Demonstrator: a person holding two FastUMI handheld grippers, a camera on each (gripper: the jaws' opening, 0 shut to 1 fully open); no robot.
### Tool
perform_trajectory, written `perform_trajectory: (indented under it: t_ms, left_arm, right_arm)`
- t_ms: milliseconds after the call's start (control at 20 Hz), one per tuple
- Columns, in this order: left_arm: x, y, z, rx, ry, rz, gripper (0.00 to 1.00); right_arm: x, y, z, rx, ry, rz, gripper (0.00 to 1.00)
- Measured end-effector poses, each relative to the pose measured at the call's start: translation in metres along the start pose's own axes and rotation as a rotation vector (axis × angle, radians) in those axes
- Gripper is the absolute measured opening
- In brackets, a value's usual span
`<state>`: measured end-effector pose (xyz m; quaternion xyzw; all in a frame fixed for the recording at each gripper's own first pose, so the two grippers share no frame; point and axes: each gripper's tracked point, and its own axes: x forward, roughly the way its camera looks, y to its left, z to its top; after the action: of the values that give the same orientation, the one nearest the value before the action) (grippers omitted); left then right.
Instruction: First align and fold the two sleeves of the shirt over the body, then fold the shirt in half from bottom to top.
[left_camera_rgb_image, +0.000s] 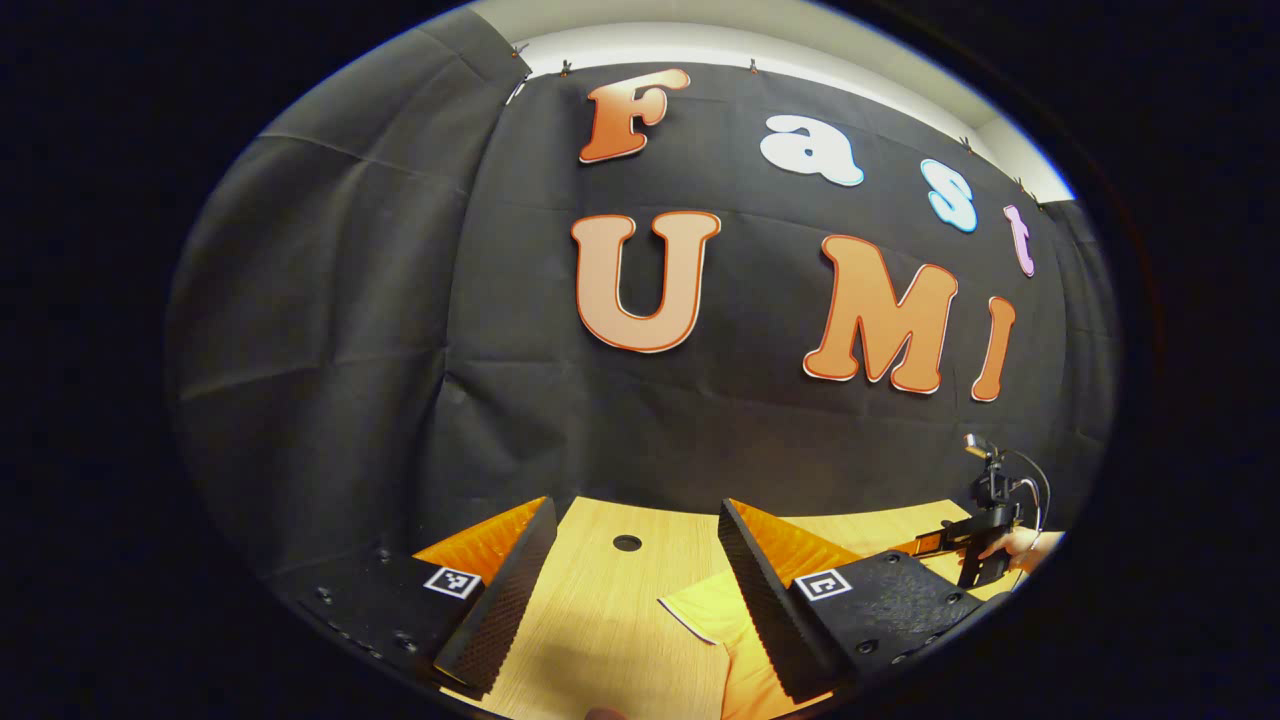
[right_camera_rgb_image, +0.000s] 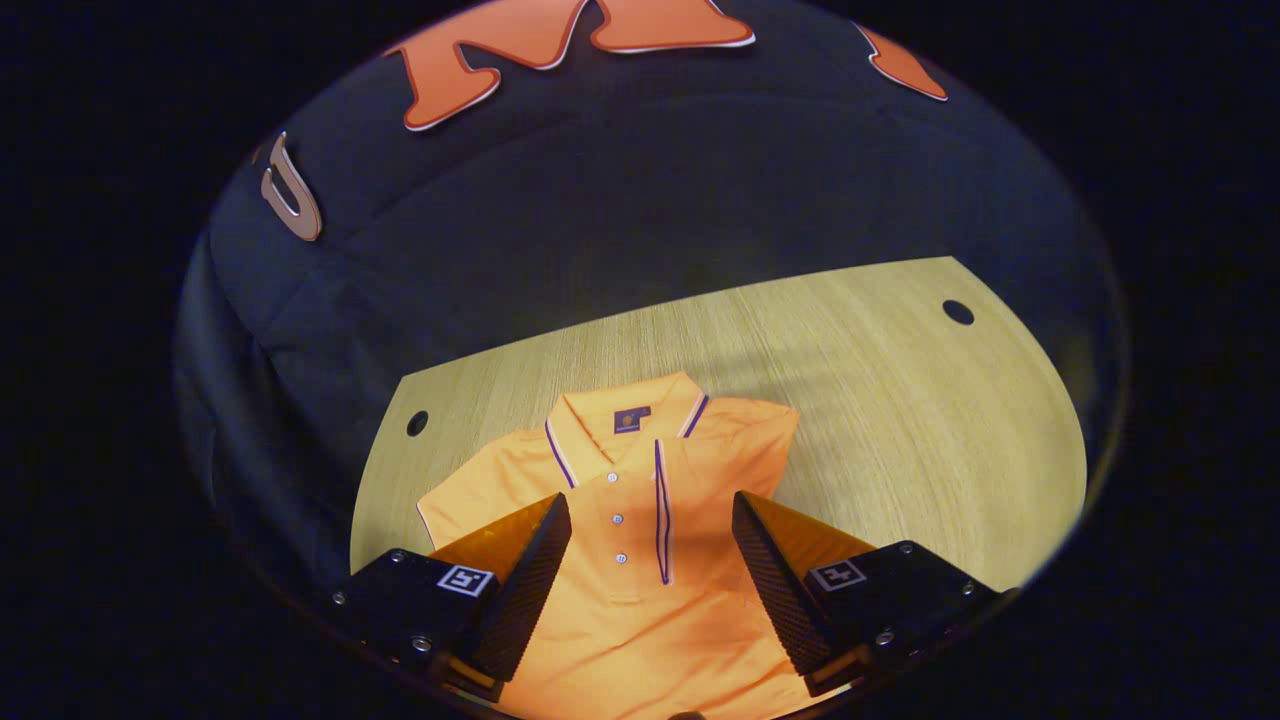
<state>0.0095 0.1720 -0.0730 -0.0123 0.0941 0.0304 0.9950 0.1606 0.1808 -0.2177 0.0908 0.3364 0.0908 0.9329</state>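
Two grippers hang over a pale wooden desk (right_camera_rgb_image: 900, 400), each with its jaws spread wide and nothing between them.

From the right gripper view, the right gripper (right_camera_rgb_image: 650, 590) hovers above an orange polo shirt (right_camera_rgb_image: 640, 600) that lies face up on the desk, collar toward 12 o'clock. The collar (right_camera_rgb_image: 620, 415) is trimmed with thin dark and white stripes, and a dark label sits inside the neck. The button placket (right_camera_rgb_image: 640, 510) runs down between the two fingers, three small buttons showing along it. One short sleeve (right_camera_rgb_image: 470, 500) spreads out flat toward 9 o'clock; at 2 o'clock the other sleeve (right_camera_rgb_image: 760, 430) looks already folded in over the body, leaving a straight edge on that side. Whether the fingers touch the cloth cannot be told; they frame the chest without pinching any fabric. Round holes (right_camera_rgb_image: 957, 312) are cut in the desk at 2 o'clock and at 9 o'clock.

From the left gripper view, the left gripper (left_camera_rgb_image: 635, 600) points toward the booth's black cloth wall, jaws equally apart, over bare wood. A corner of the shirt (left_camera_rgb_image: 700, 610) lies just inside its finger at 5 o'clock, and it is unclear whether that finger touches it. At 3 o'clock, farther off, a hand (left_camera_rgb_image: 1020, 545) holds the other gripper (left_camera_rgb_image: 975, 545).
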Motion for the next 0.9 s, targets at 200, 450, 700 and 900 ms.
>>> perform_trajectory:
  t_ms: [200, 450, 700, 900]
  left_arm:
    - [0.014, -0.022, -0.004, 0.015, 0.039, -0.029, 0.98]
    - [0.047, -0.056, -0.025, 0.034, 0.14, -0.055, 0.98]
    - [0.091, -0.09, -0.085, -0.021, 0.36, -0.069, 0.98]
    - [0.122, -0.084, -0.137, -0.094, 0.511, -0.009, 0.98]
  right_arm:
    - [-0.033, -0.013, 0.027, -0.017, -0.108, -0.019, 0.99]
    - [-0.073, -0.029, 0.054, -0.048, -0.208, -0.037, 0.98]
    - [-0.11, -0.038, 0.066, -0.091, -0.263, -0.035, 0.98]
    - [-0.126, -0.036, 0.076, -0.143, -0.316, 0.013, 0.98]
